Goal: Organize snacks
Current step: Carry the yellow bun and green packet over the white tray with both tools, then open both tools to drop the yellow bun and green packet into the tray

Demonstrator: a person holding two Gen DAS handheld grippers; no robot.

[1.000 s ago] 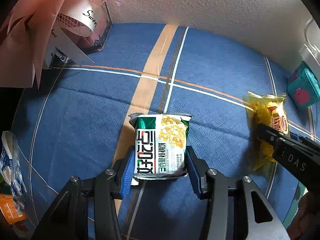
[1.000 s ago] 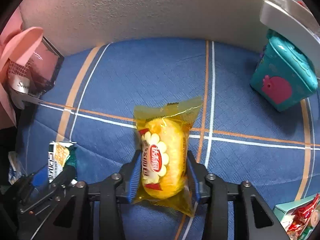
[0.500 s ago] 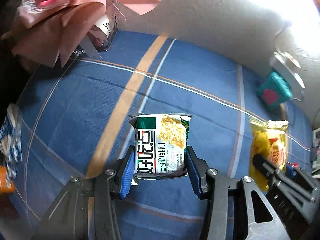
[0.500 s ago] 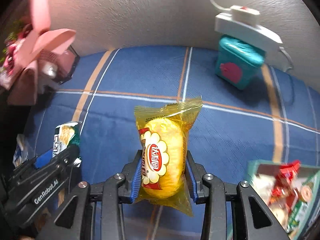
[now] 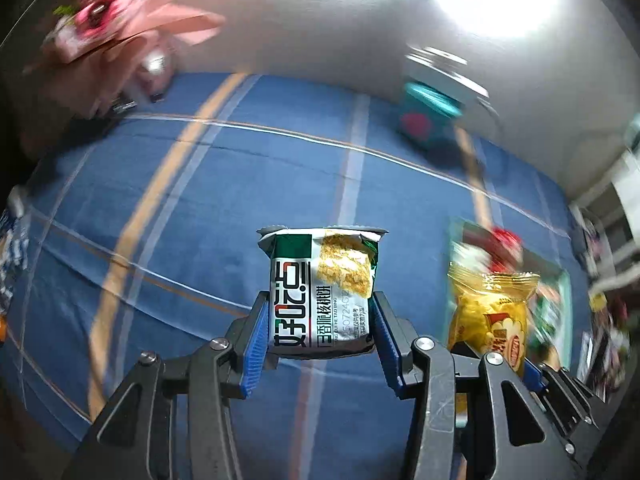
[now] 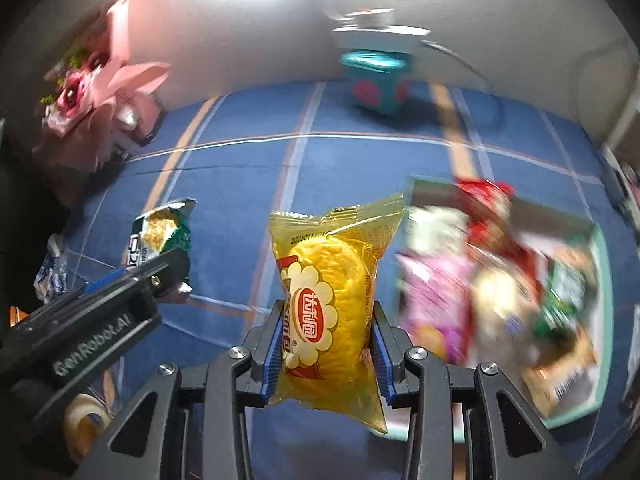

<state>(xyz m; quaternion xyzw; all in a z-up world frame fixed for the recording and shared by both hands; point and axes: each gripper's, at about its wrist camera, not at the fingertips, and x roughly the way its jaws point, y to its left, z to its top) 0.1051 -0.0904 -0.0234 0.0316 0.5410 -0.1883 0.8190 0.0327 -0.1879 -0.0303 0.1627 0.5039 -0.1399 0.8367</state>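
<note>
My left gripper (image 5: 320, 332) is shut on a green and white biscuit packet (image 5: 322, 292), held above the blue checked tablecloth (image 5: 224, 184). My right gripper (image 6: 324, 344) is shut on a yellow cake packet (image 6: 326, 300), also lifted off the cloth. Each held packet shows in the other view too: the yellow cake packet (image 5: 492, 312) at the lower right, the biscuit packet (image 6: 160, 236) at the left behind the left gripper's arm. A teal tray (image 6: 600, 280) heaped with several snack packets lies right of the yellow packet, blurred by motion.
A teal box (image 6: 378, 80) with a pink mark and a white object on top stands at the wall. A pink wrapped bouquet (image 6: 92, 92) sits at the far left. Small packets (image 6: 50, 272) lie at the left edge of the cloth.
Both grippers have risen and swung right with their packets still gripped. The snack tray has come into view at the right; the bouquet and teal box look farther away.
</note>
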